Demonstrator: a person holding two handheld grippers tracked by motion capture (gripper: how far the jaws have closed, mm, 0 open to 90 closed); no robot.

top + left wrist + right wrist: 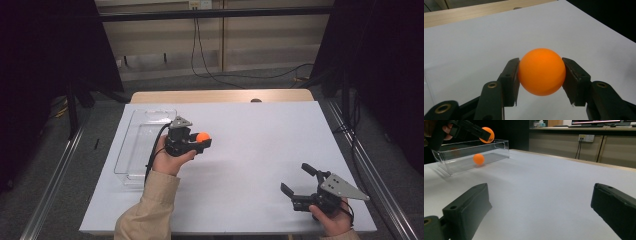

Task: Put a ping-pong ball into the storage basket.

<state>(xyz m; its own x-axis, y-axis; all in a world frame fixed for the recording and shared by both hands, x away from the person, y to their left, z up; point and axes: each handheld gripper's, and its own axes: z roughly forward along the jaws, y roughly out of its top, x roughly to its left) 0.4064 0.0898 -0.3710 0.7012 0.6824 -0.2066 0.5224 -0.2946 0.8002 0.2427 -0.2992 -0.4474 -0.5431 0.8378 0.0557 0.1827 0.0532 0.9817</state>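
An orange ball (541,71) sits squeezed between the two black jaws of my left gripper (541,75), held a little above the white table. From above, the ball (202,136) and left gripper (204,141) hover just right of a clear plastic box (131,131). My right gripper (296,177) rests low at the table's near right corner, jaws wide apart with nothing between them (539,202). In the right gripper view the held ball (486,133) hangs over the box (456,166). A second orange round (478,159) shows at the box wall, either a ball inside or a reflection.
The white table sheet (260,130) stretches between the two hands. A wooden strip (220,96) runs along its far edge. Dark curtains and metal rails flank the table, and cables lie on the floor behind.
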